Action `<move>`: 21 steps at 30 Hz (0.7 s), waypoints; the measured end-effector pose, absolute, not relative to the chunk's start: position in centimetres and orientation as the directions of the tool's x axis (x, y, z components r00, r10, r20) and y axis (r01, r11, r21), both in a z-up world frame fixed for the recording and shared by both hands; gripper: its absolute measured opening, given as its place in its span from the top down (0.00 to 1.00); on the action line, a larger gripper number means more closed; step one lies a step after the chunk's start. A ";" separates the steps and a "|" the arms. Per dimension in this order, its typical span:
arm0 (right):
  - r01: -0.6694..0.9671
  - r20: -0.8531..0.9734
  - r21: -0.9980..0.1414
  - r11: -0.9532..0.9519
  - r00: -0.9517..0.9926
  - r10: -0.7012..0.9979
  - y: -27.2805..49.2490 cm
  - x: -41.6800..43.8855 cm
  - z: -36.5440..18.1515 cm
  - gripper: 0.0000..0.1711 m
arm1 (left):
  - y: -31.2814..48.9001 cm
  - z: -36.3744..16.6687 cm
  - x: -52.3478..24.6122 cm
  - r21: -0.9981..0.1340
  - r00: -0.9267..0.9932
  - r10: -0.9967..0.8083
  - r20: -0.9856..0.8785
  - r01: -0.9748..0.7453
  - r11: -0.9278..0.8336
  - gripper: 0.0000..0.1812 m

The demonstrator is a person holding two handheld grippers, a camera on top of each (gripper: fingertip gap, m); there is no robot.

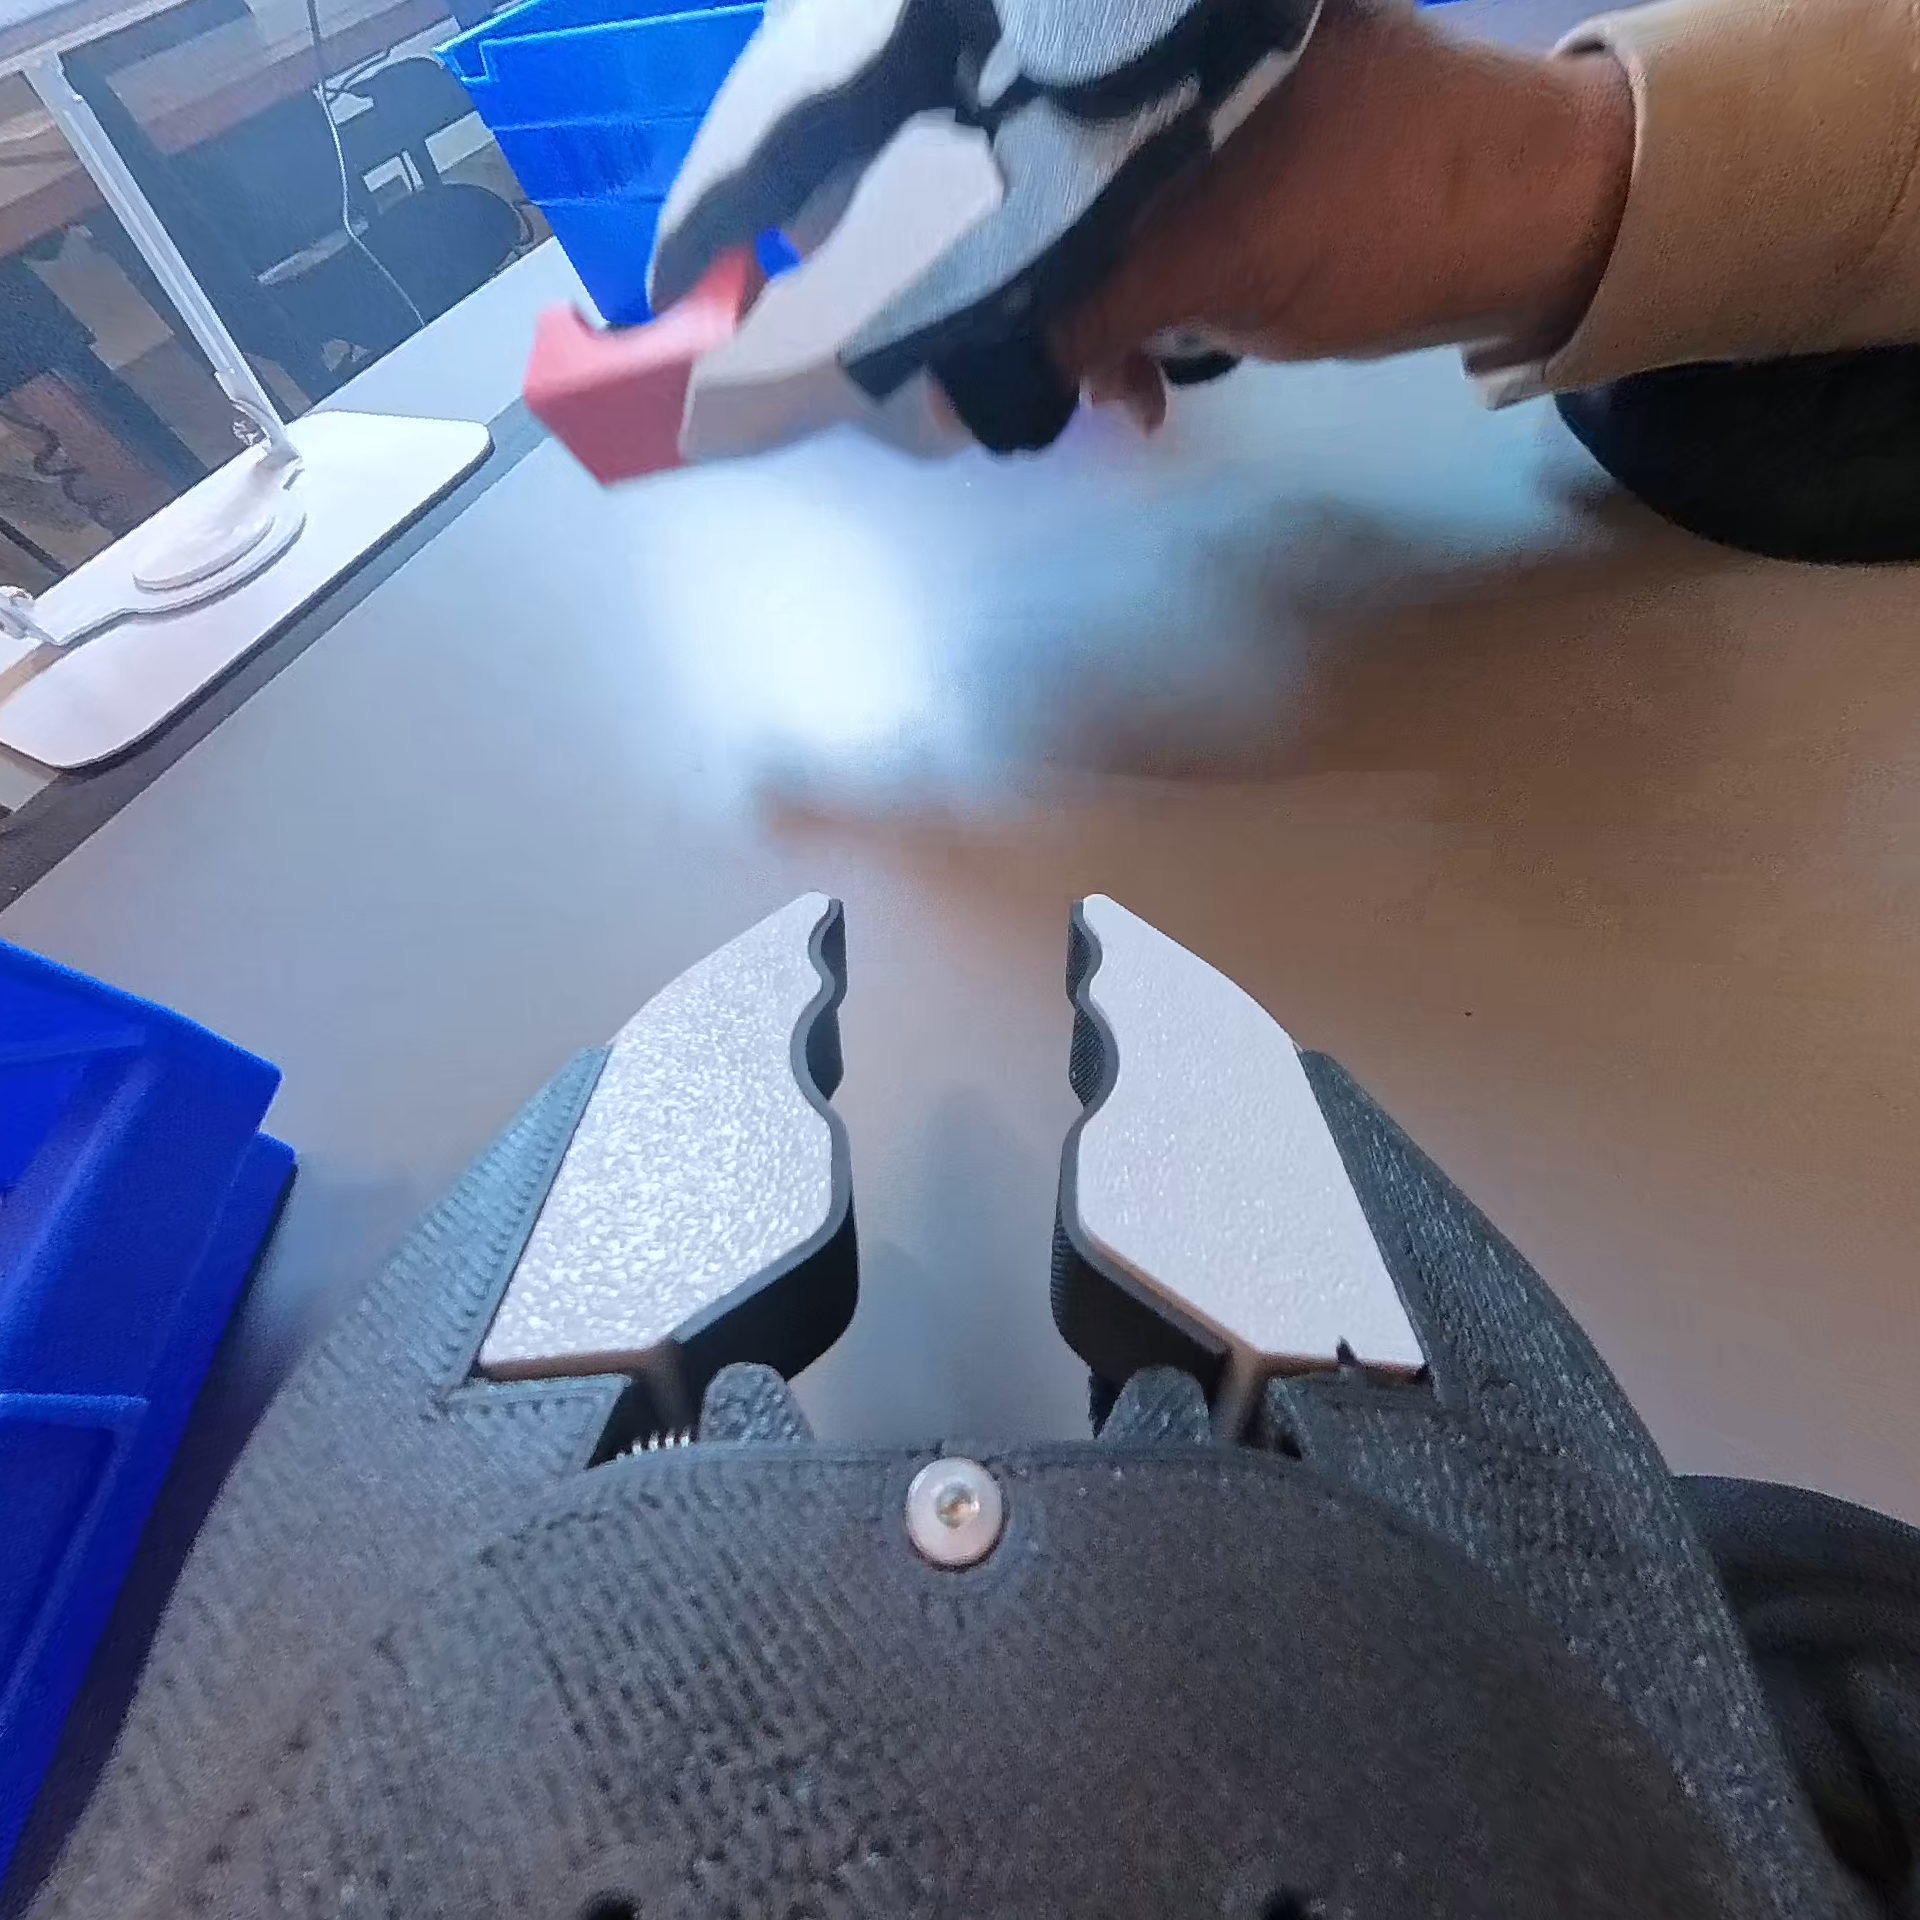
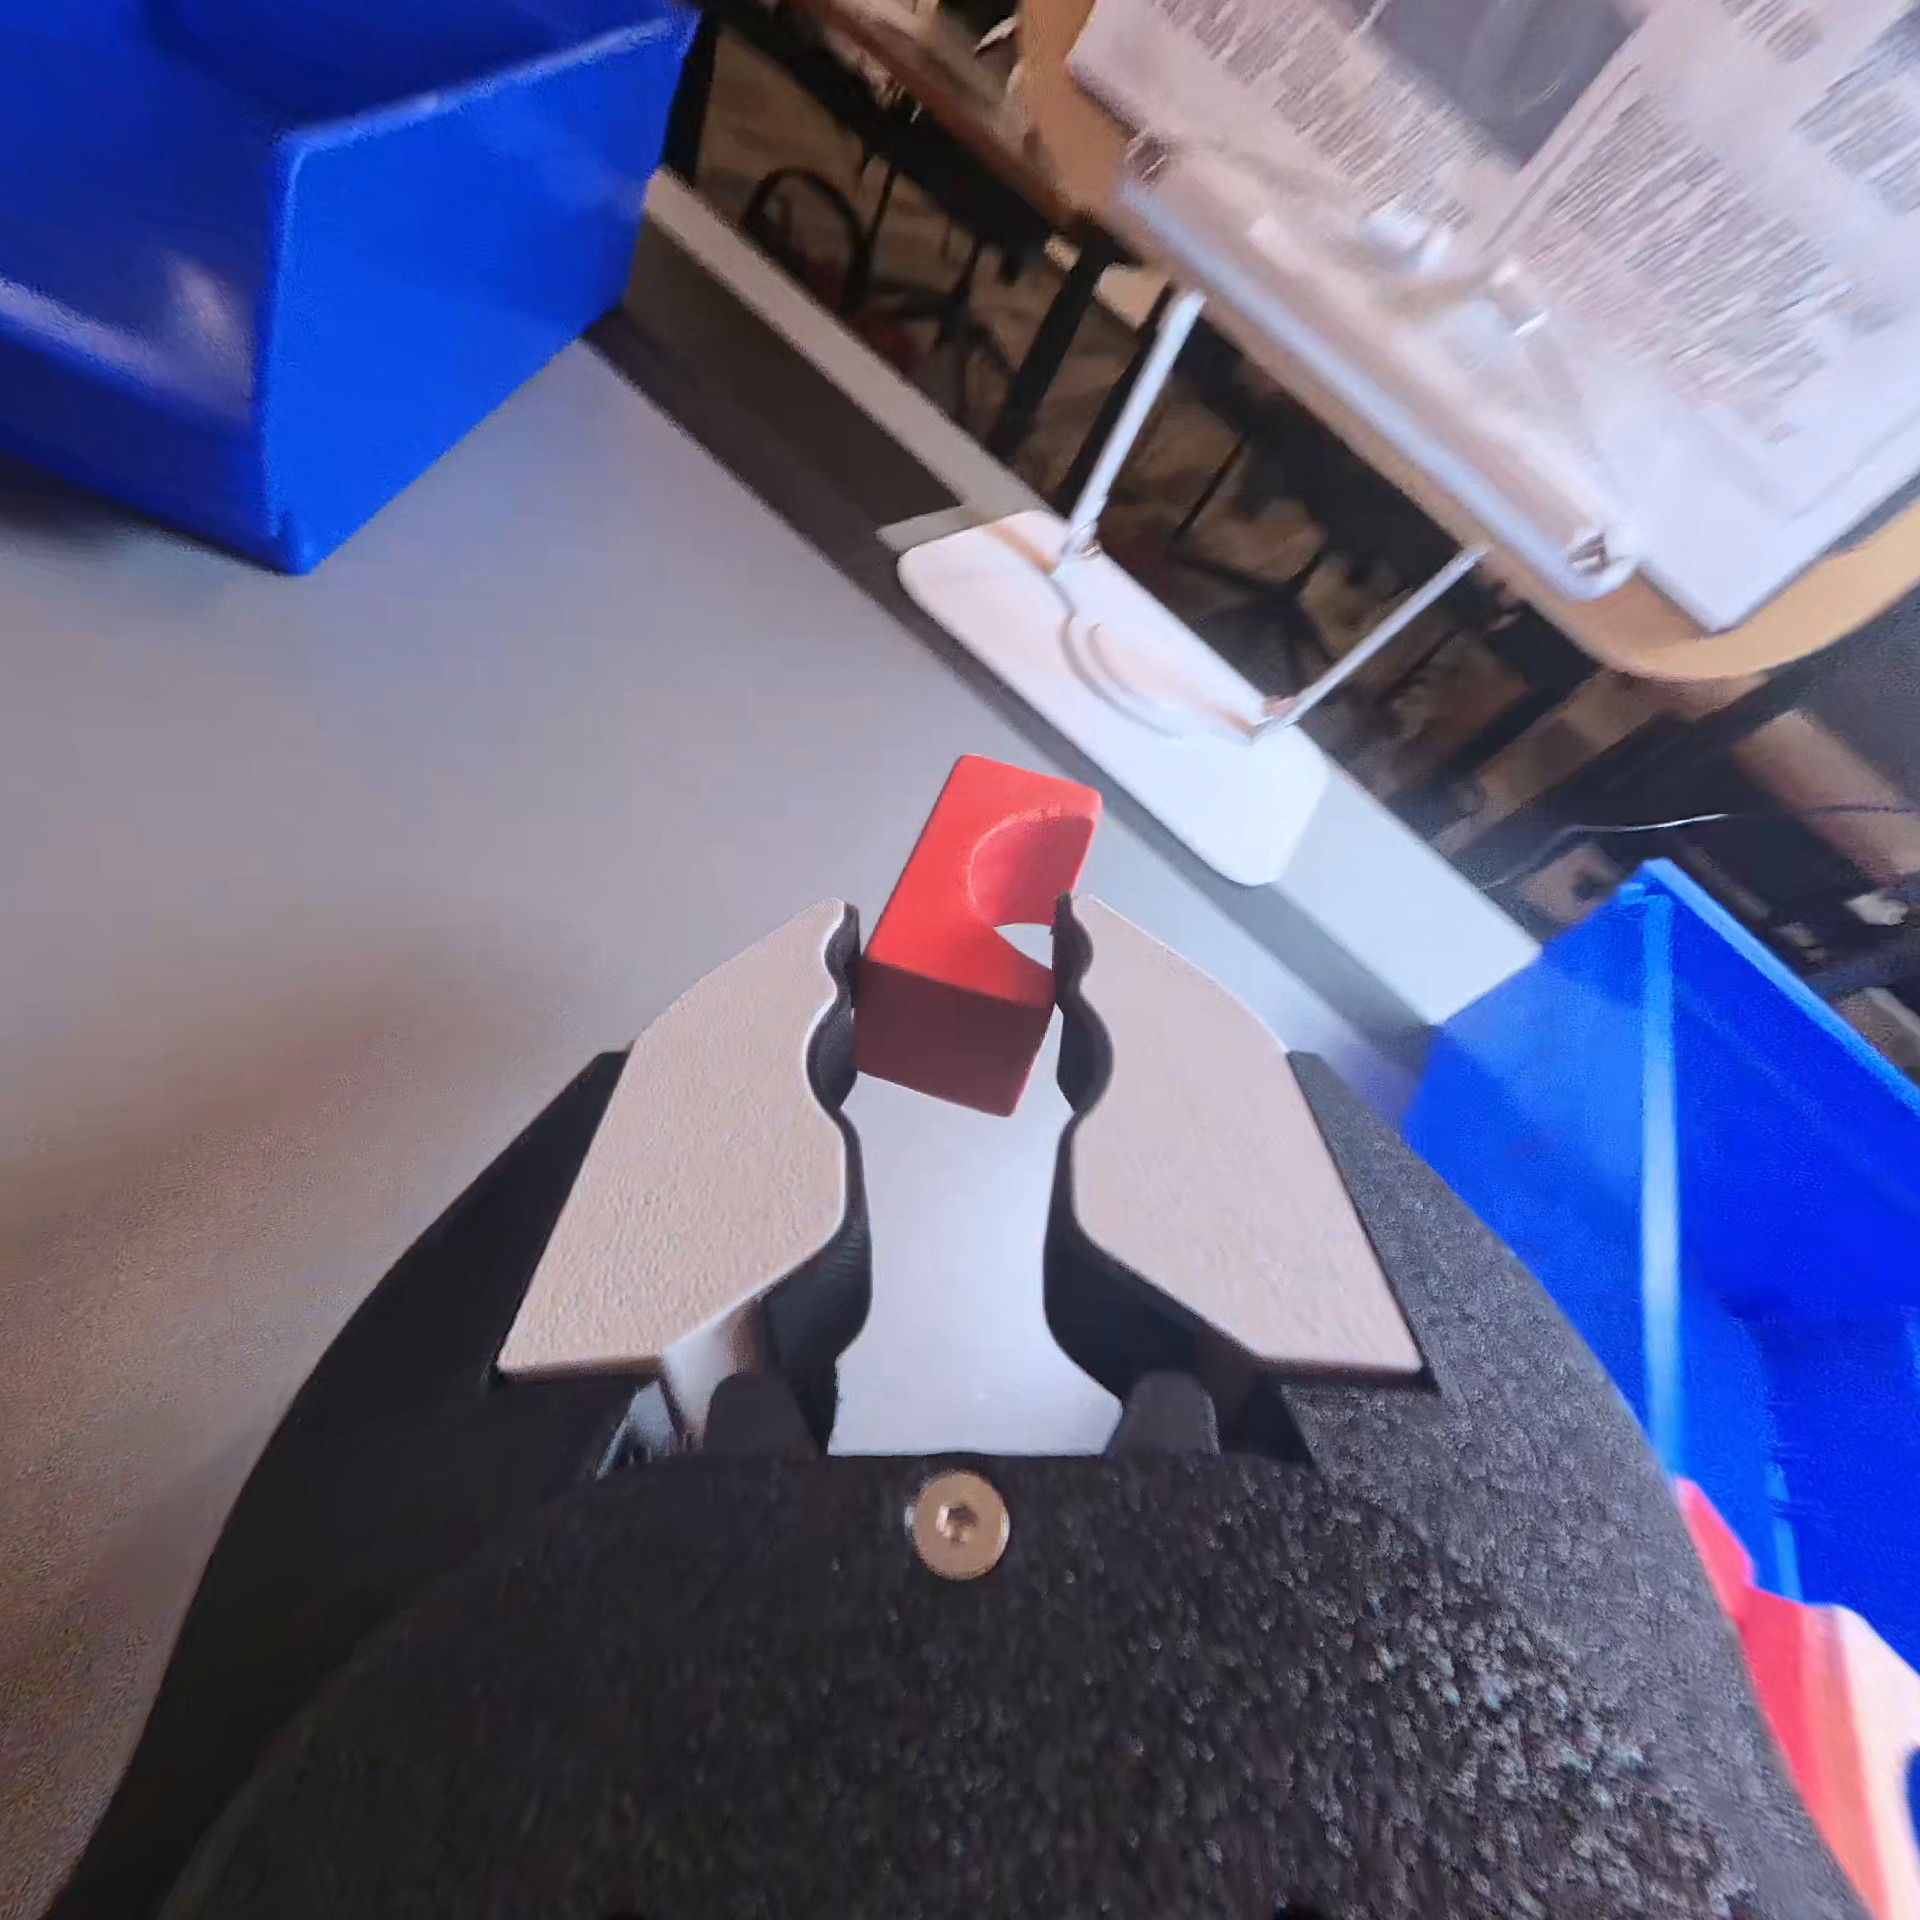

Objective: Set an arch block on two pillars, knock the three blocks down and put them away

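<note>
A red arch block (image 2: 971, 951) with a half-round cutout sits tilted between the tips of my right gripper (image 2: 958, 940), which is shut on it and holds it above the grey table. In the left wrist view the same block (image 1: 623, 384) shows blurred in the right gripper (image 1: 727, 343), held by a hand at the far side. My left gripper (image 1: 956, 935) is open and empty, low over the bare table (image 1: 1143, 727). No pillar blocks show.
A blue bin (image 1: 603, 135) stands at the far edge, also in the right wrist view (image 2: 312, 260). Another blue bin (image 1: 94, 1351) is close on my left, and one (image 2: 1714, 1195) on the right. A white stand (image 1: 208, 582) sits at the table edge.
</note>
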State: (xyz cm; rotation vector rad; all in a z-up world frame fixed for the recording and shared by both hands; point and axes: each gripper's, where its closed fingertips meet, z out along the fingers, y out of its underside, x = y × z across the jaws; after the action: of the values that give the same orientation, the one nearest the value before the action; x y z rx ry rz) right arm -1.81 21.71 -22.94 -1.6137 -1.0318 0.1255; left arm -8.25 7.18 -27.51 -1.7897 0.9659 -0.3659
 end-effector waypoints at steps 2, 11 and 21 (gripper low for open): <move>0.505 0.462 -0.856 0.108 0.656 0.597 22.2 0.2 -20.1 0.79 | 7.2 -27.6 -8.3 -0.881 0.629 -0.754 -0.192 -0.449 -0.150 0.77; 0.276 0.278 -0.960 0.052 0.904 0.326 27.1 14.6 -13.9 0.79 | 7.2 -27.7 -8.3 -0.875 0.625 -0.755 -0.199 -0.460 -0.150 0.77; 0.294 0.221 -0.930 -0.219 0.926 0.306 30.6 18.4 -20.7 0.76 | 7.2 -27.9 -8.3 -0.868 0.616 -0.759 -0.211 -0.475 -0.144 0.77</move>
State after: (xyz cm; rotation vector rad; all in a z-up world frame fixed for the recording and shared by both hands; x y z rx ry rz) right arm 18.41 30.58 -20.69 -1.8142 -0.4467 0.0115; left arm -8.27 7.18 -27.89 -1.7927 1.0012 -0.3394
